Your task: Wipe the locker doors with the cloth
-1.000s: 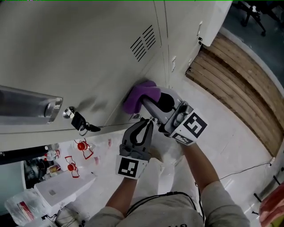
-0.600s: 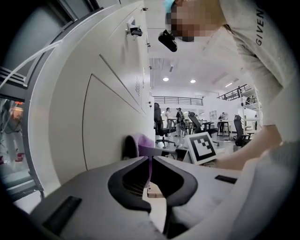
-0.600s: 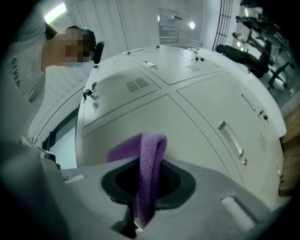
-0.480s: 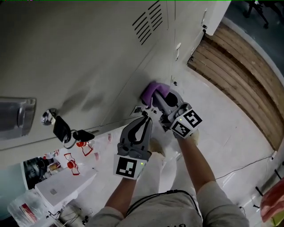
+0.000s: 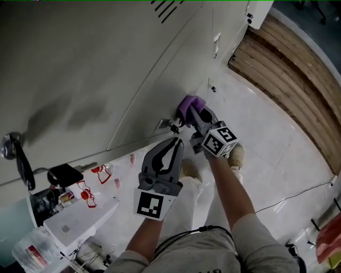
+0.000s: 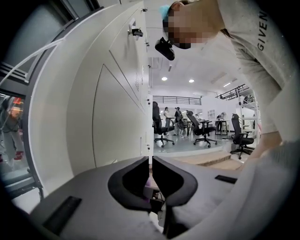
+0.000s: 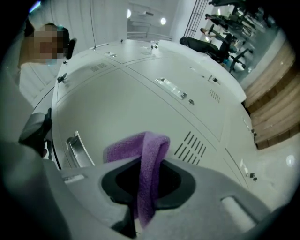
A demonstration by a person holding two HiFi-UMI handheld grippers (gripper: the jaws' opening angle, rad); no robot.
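Hanging pinched between the right gripper (image 7: 145, 187) jaws: purple cloth (image 7: 147, 159).

Vent (image 5: 164, 6) cut by top edge, cloth (image 5: 187, 105) half-hidden

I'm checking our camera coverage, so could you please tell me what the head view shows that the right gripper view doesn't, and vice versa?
Only the head view shows the white box on the floor, the person's shoe and a thin cable. Only the right gripper view shows the metal door handle and distant office chairs. Both show the purple cloth clamped in the right gripper by the locker door, plus the wooden planks.
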